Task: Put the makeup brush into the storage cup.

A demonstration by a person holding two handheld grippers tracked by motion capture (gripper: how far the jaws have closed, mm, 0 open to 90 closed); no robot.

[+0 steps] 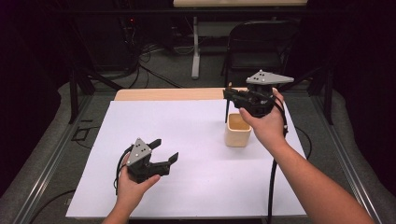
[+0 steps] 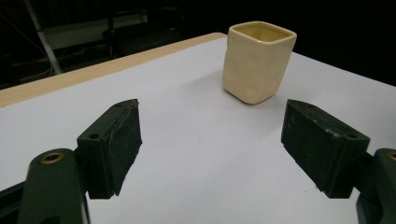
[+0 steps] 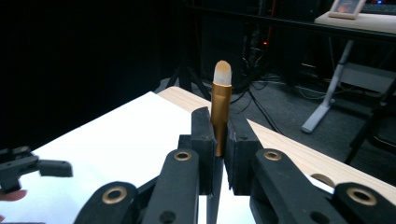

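Right gripper (image 3: pixel 219 154) is clamped on a makeup brush (image 3: pixel 221 105), raised just above the cream ceramic cup (image 1: pixel 237 130); insertion remains. Left gripper (image 2: pixel 210 144) stands apart, empty, cup ahead

The cup (image 1: pixel 237 130) is standing on the sheet (image 1: pixel 196 154) toward the table's (image 1: pixel 168 94) far right, just below the right gripper (image 1: pixel 229 94), well apart from the left gripper (image 1: pixel 164 150) at the near left.

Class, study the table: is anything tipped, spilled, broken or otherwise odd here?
Nothing stands out. The cream square ceramic cup stands upright and looks intact on the white sheet, with no spill showing. The right tongs grip a gold-ferruled brush upright; the left tongs are open and hold nothing.
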